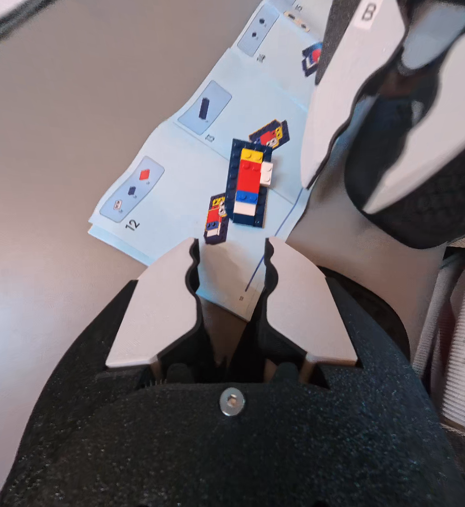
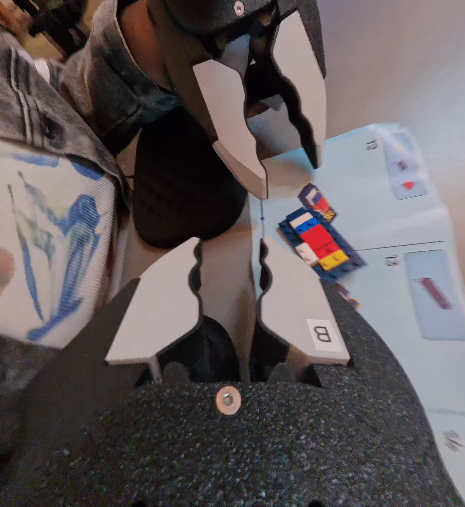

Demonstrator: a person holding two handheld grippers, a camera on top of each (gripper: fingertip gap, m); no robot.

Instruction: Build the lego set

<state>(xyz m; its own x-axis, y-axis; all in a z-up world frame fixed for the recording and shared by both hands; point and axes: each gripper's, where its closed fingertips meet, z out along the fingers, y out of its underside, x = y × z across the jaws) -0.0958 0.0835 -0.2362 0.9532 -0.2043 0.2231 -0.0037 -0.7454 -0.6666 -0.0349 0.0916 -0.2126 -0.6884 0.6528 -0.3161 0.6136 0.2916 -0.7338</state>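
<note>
One brick assembly [image 1: 249, 183] lies on one instruction sheet [image 1: 176, 175]. Two grippers, left [image 1: 231, 241] and right [image 2: 230, 241], hover nearby, jaws parted, empty.

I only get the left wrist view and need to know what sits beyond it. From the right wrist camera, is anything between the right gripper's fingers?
Observer: No. The right gripper stands open, with only bare beige tabletop showing between its fingers.
Operator: Where is the dark blue brick plate with red, yellow, blue and white bricks from there?
Observer: That brick plate lies right of the right gripper's fingertips, on the pale blue instruction booklet.
Operator: What is left of that gripper?
Observer: A person's white ribbed garment with a blue print.
</note>
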